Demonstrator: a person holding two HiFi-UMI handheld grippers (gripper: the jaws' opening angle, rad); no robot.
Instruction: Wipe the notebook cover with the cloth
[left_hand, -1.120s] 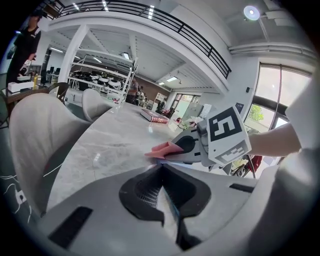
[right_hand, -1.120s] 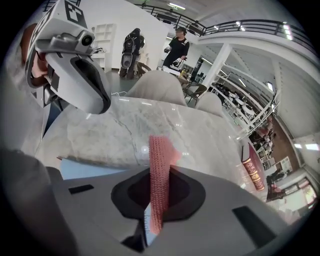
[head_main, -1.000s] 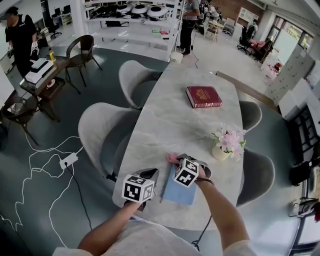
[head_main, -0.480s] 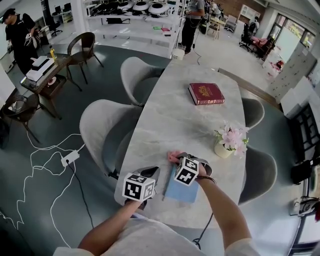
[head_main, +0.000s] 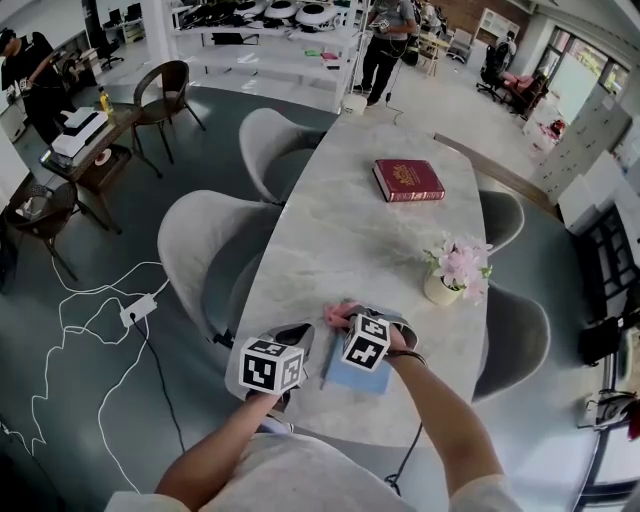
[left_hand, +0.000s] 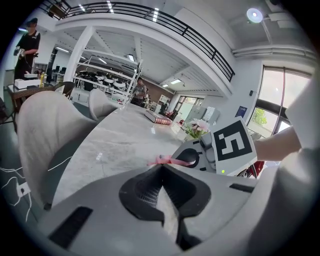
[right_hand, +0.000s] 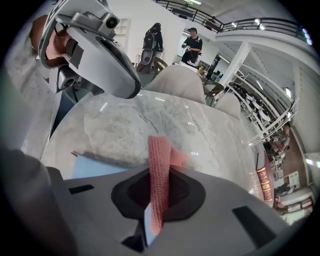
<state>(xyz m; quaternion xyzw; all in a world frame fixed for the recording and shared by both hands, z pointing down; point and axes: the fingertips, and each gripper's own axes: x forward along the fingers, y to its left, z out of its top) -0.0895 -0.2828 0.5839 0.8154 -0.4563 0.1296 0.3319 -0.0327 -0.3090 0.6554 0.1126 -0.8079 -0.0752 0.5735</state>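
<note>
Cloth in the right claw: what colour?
The cloth is pink, clearest in the right gripper view.

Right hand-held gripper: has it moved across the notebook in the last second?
No. The right hand-held gripper, shut on the pink cloth, sits at the blue notebook's far edge as before, same offset from the flower pot.

The notebook (head_main: 356, 377) lies at the near end of the table (head_main: 340, 240), the left gripper (head_main: 297, 334) at its left edge and the right gripper (head_main: 352, 318) over its far edge, with the cloth (head_main: 336, 315) between the right gripper's jaws. Farther along, a flower pot (head_main: 443, 287) stands by the right edge. A book (head_main: 407, 180) lies at the far end, and chairs (head_main: 195, 250) flank both sides.
</note>
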